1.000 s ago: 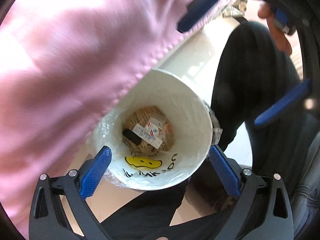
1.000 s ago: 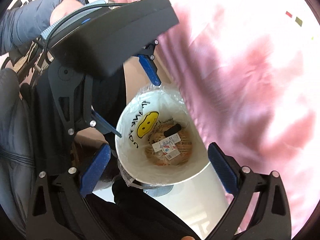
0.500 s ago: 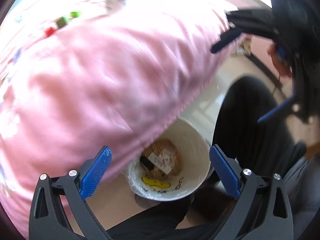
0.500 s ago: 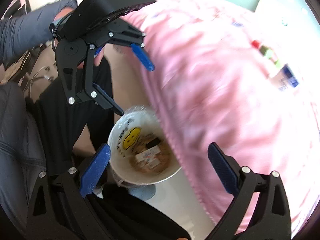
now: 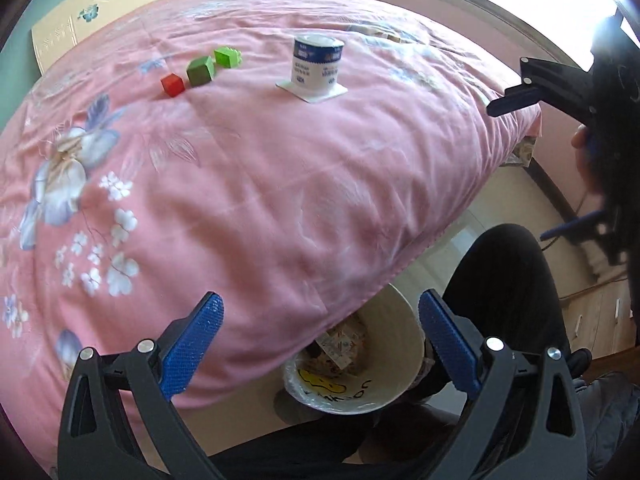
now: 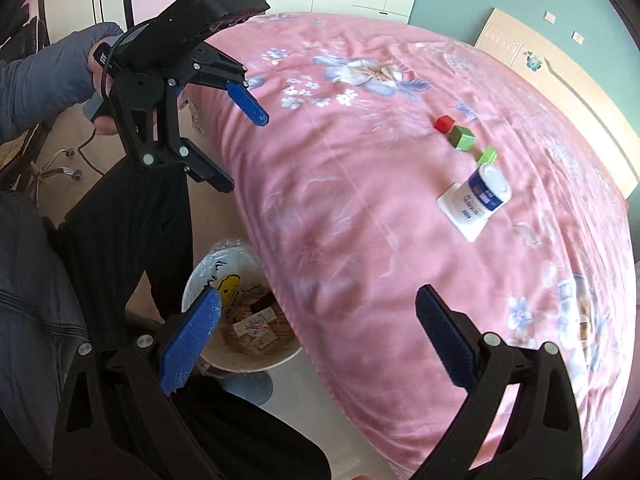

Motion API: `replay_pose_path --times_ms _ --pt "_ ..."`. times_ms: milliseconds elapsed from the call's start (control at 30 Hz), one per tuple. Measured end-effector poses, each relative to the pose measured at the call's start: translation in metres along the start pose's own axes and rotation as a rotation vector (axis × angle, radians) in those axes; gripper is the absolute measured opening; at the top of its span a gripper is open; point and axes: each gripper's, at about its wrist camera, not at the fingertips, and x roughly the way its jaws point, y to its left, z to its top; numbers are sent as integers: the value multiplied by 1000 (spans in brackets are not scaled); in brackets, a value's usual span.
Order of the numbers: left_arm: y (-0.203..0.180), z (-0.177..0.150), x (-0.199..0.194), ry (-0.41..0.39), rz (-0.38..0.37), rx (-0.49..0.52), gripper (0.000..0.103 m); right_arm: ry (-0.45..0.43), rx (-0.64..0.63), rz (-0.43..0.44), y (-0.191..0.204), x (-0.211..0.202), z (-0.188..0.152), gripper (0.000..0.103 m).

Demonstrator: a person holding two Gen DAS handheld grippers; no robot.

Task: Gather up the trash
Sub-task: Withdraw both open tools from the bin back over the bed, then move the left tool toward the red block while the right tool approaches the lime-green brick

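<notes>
A white cup (image 5: 318,65) with a blue label stands upside down on its square lid on the pink bed (image 5: 240,184), out on the flowered quilt and well apart from both tools. Just beside the cup, on the side toward the headboard, sits a short row of blocks: two green blocks (image 5: 201,71) and a red block (image 5: 173,85).

The white bin (image 5: 374,364) stands on the floor at the near edge of the bed, far below the cup, partly hidden under the overhanging quilt. It is lined with a clear bag and bears a yellow smiley drawing (with some black handwriting beneath); paper scraps (image 6: 256,328) and a small black piece lie in its bottom.

The left hand-held gripper (image 5: 318,344) hangs above the bin at the bed's edge, its blue pads spread wide with nothing between them. The right hand-held gripper (image 6: 316,338) hovers over the same edge, closer to the cup's side of the quilt, likewise spread wide and empty. A person's dark trouser leg (image 5: 504,288) stands next to the bin.
</notes>
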Motion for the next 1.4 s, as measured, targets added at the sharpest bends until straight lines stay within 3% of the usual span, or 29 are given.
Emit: replay_pose_path --times_ms 567,800,933,1133,1233,1400 --pt "41 59 -36 -73 187 95 100 -25 -7 -60 -56 -42 33 96" --pt "68 87 -38 -67 201 86 100 4 -19 -67 -86 -42 53 96" --pt "78 99 -35 -55 144 84 100 21 -21 -69 -103 -38 61 96" --pt "94 111 -23 -47 173 75 100 25 -5 -57 -127 -30 70 96" --pt "94 113 -18 -53 231 126 100 24 -4 -48 -135 -27 73 96" --pt "105 123 -12 -46 201 140 100 28 3 -39 -151 -19 76 96"
